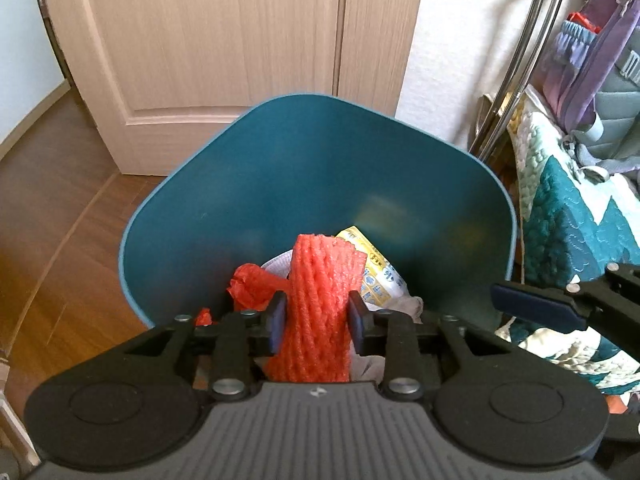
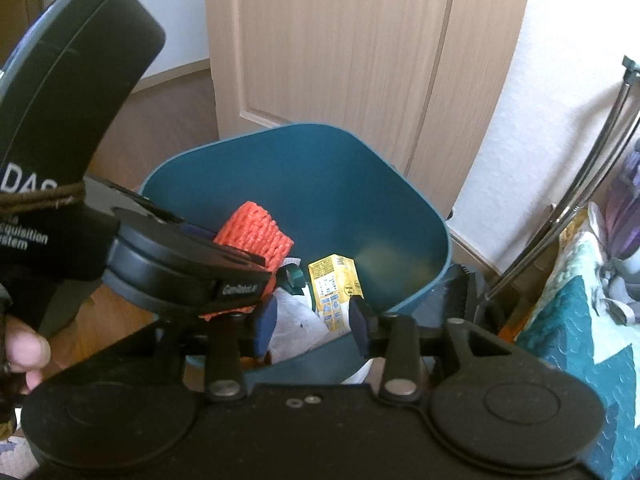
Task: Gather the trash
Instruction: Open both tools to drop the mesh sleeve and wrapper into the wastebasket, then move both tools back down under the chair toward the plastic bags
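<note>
The teal bin [image 1: 320,184] filled the left wrist view, its rim sweeping from nine o'clock over to three, with a yellow carton [image 2: 334,280] and red plastic scrap [image 1: 254,284] already inside. The orange foam net [image 1: 320,312] stood upright between the left gripper [image 1: 318,316] pads, over the bin's near side at six o'clock; whether the pads gripped or only flanked it I cannot tell. The right gripper [image 2: 314,320] hung released and empty above the carton. Judged well done: let the net go only once it was inside the rim, clear of the neighbouring claw.
</note>
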